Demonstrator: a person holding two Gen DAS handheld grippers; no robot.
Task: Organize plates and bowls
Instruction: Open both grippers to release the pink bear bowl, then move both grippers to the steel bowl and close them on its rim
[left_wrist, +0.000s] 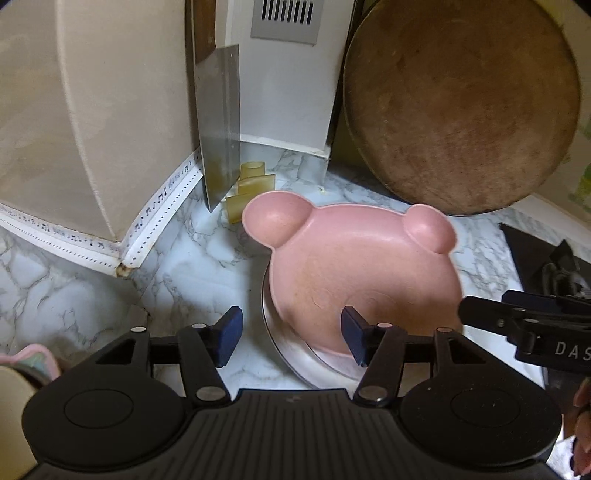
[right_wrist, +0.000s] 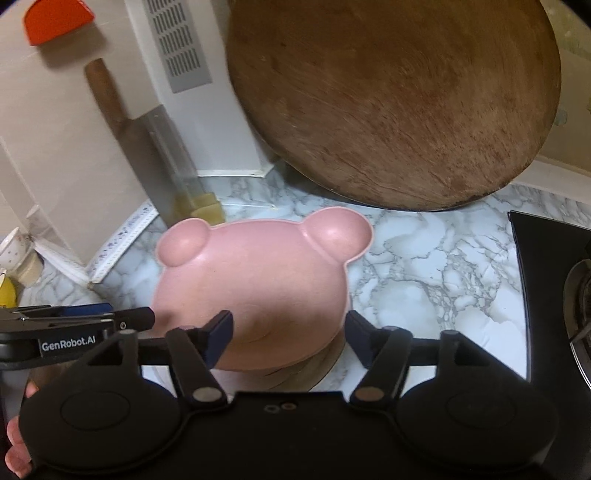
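Observation:
A pink bear-shaped plate (left_wrist: 354, 266) with two round ears lies on top of a silver plate (left_wrist: 295, 356) on the marble counter. My left gripper (left_wrist: 293, 338) hovers open over the stack's near left edge, one pad above the counter and the other above the pink plate. In the right wrist view the pink plate (right_wrist: 251, 284) fills the middle. There my right gripper (right_wrist: 290, 338) stands open around its near rim, and the pads do not press on it. Each gripper shows at the edge of the other's view: the right gripper (left_wrist: 524, 325), the left gripper (right_wrist: 74, 326).
A round wooden cutting board (left_wrist: 458, 107) leans on the back wall. A cleaver (left_wrist: 218, 129) stands against the corner, with yellowish blocks (left_wrist: 251, 184) at its foot. A black stove (right_wrist: 554, 295) lies at the right. Cups (right_wrist: 14, 258) stand at the far left.

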